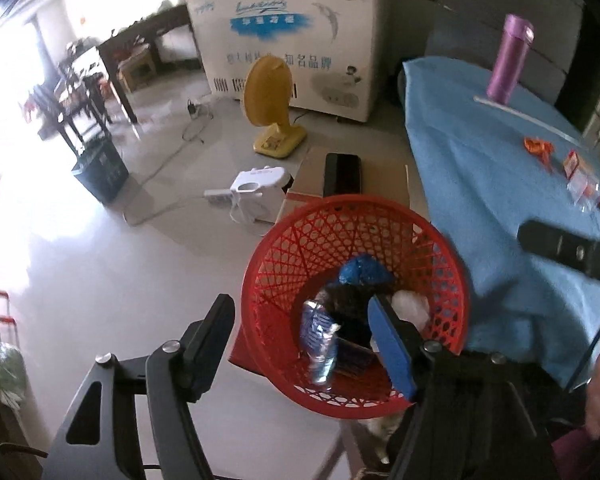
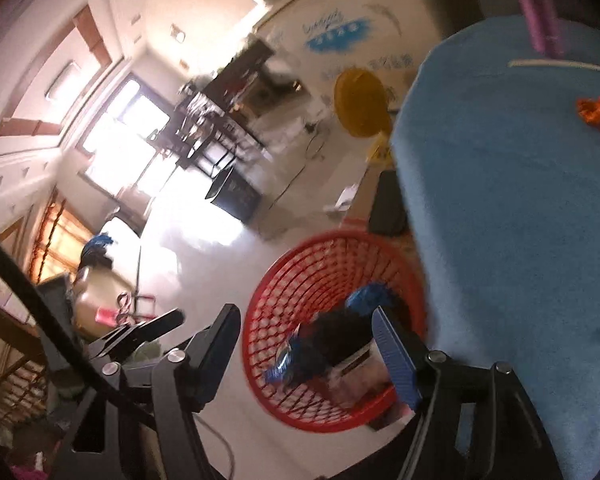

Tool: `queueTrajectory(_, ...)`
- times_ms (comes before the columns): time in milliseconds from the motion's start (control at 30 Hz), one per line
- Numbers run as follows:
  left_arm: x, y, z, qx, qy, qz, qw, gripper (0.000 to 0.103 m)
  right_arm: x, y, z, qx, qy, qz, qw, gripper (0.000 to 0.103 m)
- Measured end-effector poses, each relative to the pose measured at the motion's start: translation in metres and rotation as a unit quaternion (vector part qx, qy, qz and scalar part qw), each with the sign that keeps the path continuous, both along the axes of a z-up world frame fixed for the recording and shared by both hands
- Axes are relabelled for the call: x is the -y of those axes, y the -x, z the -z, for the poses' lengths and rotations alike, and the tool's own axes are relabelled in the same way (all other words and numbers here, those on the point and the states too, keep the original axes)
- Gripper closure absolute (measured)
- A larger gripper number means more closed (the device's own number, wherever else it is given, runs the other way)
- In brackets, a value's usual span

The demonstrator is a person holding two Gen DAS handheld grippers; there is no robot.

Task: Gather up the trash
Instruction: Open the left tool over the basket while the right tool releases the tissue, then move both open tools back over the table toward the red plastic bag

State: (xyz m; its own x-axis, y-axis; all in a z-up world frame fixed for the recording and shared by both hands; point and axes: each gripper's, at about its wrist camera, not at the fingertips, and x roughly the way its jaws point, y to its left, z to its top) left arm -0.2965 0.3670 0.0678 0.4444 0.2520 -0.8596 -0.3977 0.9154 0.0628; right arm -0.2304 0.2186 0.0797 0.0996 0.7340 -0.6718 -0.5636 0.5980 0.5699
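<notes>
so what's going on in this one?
A person with tongs in each hand is collecting trash into a red basket on the floor beside a blue-covered table. Both the left tongs and the right tongs hang open over the basket, nothing between their pads. Wrappers and a blue bag already lie inside. Orange scraps remain on the table.
</notes>
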Motion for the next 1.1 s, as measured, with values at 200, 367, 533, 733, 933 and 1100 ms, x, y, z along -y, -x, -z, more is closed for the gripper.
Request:
queueTrajectory(200,0.013,-0.008,0.002,-0.007,0.010,0.020,0.9997,0.033,0.014,-0.010,0.011,-0.008,0.028,0.023,0.999,0.031)
queueTrajectory(367,0.020,-0.015,-0.007,0.000,0.002,0.026,0.9997,0.033,0.030,-0.021,0.002,-0.002,0.019,0.049,0.999,0.031)
queueTrajectory(533,0.032,-0.022,-0.008,0.002,0.004,0.041,0.9991,0.033,0.045,-0.025,0.001,-0.004,0.016,0.066,0.998,0.031)
queueTrajectory(733,0.054,-0.030,-0.004,-0.010,0.003,0.068,0.9977,0.033,0.076,-0.034,-0.006,0.005,0.006,0.099,0.995,0.031)
queueTrajectory(933,0.068,-0.035,-0.007,-0.014,0.002,0.078,0.9969,0.033,0.124,-0.047,-0.011,0.003,-0.007,0.151,0.988,0.031)
queueTrajectory(1100,0.087,-0.041,-0.008,-0.022,-0.004,0.097,0.9951,0.033,0.165,-0.055,-0.012,0.001,-0.017,0.190,0.982,0.031)
